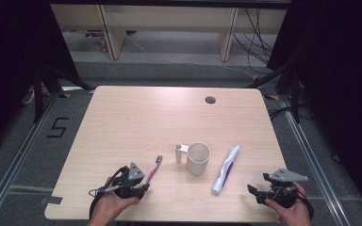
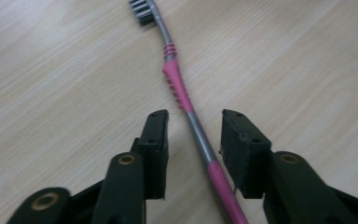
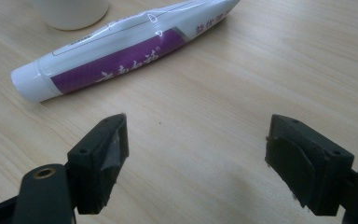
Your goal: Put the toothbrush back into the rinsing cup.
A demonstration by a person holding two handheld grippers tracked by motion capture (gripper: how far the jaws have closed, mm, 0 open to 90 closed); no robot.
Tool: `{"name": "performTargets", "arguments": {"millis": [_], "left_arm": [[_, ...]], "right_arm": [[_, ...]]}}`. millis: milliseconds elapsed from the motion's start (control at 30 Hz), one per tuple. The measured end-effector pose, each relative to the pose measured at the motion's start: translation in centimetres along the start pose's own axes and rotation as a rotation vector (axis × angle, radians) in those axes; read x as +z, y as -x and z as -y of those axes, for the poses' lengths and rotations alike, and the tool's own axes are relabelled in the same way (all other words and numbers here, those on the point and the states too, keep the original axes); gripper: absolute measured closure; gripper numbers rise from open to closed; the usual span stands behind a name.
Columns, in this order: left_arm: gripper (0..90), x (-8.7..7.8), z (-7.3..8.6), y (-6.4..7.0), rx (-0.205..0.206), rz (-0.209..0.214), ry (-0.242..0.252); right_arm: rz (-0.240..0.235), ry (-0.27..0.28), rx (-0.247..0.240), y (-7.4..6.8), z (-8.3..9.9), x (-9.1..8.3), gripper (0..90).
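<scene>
Two claws low, one toothbrush between the jaws

Nearest me, my left claw (image 2: 193, 140) sits low over the desk (image 1: 132, 122) with its jaws a narrow gap apart, one on each side of the toothbrush (image 2: 182, 95) handle and neither touching it. The handle runs slantwise through the gap, so I judge the clean way is to turn my wrist until the jaws stand square to the grey stretch of the handle, press down until the tips meet the wood, then close slowly so the brush does not roll or skid out.

My right claw (image 3: 196, 156) hangs with its jaws wide, holding nothing, bare wood between them. Just past it lies the toothpaste tube (image 3: 121, 51), cap end toward me.

Farther in, the white cup (image 1: 198, 158) stands upright, its handle pointing left, between brush and tube and touching neither.

Counting: one toothbrush, one tube, one cup.
</scene>
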State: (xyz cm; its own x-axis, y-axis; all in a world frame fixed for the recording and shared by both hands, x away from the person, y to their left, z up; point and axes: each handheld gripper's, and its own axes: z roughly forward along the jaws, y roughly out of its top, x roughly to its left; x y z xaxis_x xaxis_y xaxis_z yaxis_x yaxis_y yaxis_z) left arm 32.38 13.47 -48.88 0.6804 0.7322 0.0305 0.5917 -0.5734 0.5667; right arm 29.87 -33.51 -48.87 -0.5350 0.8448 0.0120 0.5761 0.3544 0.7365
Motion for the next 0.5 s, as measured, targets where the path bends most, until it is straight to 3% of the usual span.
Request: {"name": "performTargets", "arguments": {"millis": [100, 233, 400, 500], "left_arm": [[58.2, 0.2, -0.8, -0.2, 0.010, -0.021, -0.017], [56.3, 0.6, -2.5, -0.5, 0.028, -0.007, -0.102], [57.0, 1.2, -3.7, -0.6, 0.054, -0.007, -0.160], [61.4, 1.4, -4.1, -0.7, 0.071, 0.005, -0.188]], "right_arm": [[-0.004, 0.004, 0.003, 0.0, 0.0, 0.0, 21.9], [-0.015, 0.007, 0.002, 0.0, 0.0, 0.0, 21.9], [-0.011, -0.004, -0.004, -0.1, 0.0, 0.0, 21.9], [-0.020, -0.009, 0.022, -0.3, 0.0, 0.0, 22.0]]}}
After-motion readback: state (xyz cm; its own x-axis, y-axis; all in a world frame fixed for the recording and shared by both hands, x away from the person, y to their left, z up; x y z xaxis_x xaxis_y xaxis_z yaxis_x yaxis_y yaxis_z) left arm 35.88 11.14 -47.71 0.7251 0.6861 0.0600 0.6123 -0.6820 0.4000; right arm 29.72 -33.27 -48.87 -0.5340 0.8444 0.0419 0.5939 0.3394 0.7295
